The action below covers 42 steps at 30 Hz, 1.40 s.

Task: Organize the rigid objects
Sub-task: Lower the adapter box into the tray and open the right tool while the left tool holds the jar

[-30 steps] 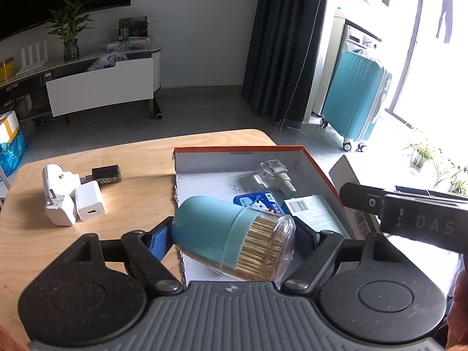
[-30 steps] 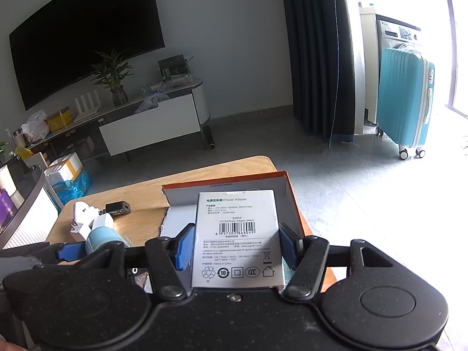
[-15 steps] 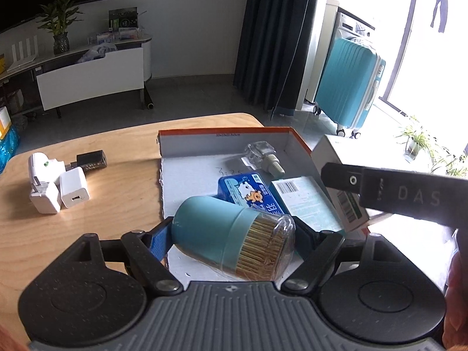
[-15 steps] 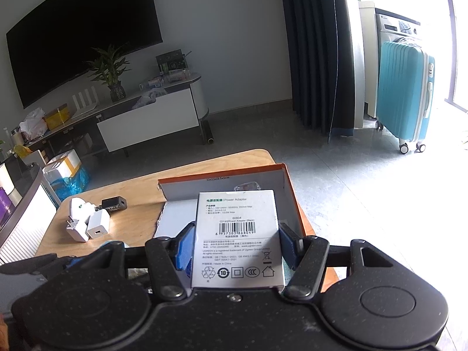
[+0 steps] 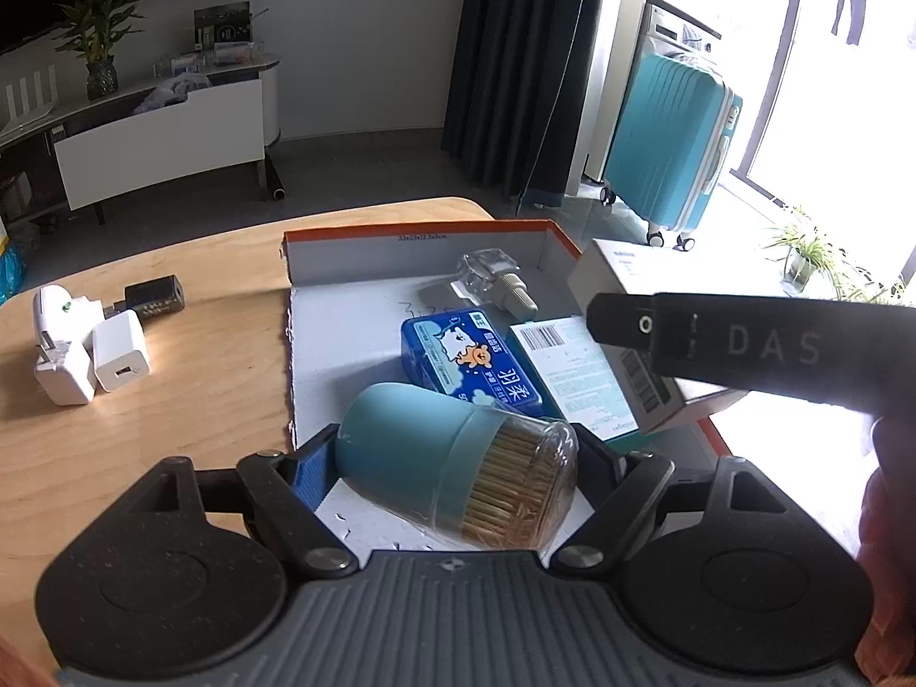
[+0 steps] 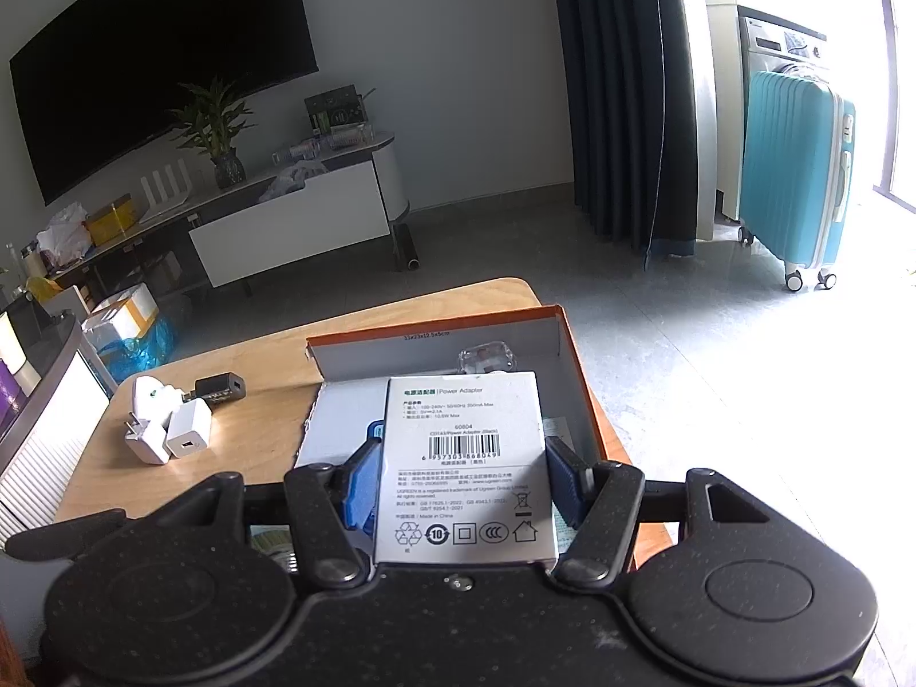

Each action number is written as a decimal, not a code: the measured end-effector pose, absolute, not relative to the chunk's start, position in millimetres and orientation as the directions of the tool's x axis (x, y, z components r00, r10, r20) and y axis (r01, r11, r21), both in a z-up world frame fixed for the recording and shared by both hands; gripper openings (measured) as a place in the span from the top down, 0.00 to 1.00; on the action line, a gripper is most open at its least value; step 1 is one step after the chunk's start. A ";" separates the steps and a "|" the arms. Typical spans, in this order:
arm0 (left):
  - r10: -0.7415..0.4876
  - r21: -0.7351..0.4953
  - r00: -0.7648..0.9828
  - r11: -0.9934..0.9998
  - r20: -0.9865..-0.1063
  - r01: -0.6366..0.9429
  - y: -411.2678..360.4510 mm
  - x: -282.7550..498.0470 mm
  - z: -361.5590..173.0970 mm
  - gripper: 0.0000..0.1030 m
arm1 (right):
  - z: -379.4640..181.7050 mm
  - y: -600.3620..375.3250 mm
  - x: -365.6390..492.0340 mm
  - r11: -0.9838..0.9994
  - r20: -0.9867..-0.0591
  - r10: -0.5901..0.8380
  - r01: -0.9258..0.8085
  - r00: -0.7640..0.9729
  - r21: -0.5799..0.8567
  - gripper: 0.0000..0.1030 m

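toothpick jar (image 5: 458,475), lying on its side, is clamped in the left claw (image 5: 455,478) just above the near end of the orange-edged box (image 5: 412,232), while a power adapter carton (image 6: 466,458) is gripped in the right claw (image 6: 464,484) over the same box. the placing step is judged to be in hand; next, each item needs lowering into free space beside the blue tin (image 5: 472,358) before release. the box floor beneath the carton is hidden, and the chargers (image 5: 86,346) on the worktop (image 5: 172,401) left of the box are not yet packed.

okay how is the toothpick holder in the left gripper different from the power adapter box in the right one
The toothpick holder is a rounded teal cylinder with a clear end showing toothpicks; the power adapter box is flat, rectangular and white, printed with a barcode. The holder lies tilted sideways across its jaws; the box's printed face is turned to the camera. Both are gripped between blue pads above the orange-rimmed box.
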State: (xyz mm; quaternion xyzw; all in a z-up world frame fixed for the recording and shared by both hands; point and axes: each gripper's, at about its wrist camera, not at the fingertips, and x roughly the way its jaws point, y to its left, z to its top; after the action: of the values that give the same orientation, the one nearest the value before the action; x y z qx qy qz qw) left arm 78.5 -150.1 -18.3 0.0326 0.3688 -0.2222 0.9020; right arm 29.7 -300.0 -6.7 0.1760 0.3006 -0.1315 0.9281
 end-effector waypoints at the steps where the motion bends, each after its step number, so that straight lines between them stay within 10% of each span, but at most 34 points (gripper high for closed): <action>1: -0.377 -0.104 0.628 0.899 -0.681 0.426 -150.6 78.5 -18.9 0.20 | -7.1 -300.0 29.6 0.904 -0.605 -0.137 0.349 0.784 0.248 0.30; 42: -0.337 -0.102 0.667 0.925 -0.665 0.366 -158.1 173.7 -12.4 0.20 | -9.8 -342.3 88.0 0.898 -0.572 -0.186 0.374 0.799 0.230 0.23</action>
State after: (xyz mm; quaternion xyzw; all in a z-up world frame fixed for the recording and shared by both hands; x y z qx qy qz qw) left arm 173.7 -158.1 -12.4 0.0199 0.3598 -0.1924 0.9127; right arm 88.0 -342.3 -9.8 0.1683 0.2794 -0.1502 0.9333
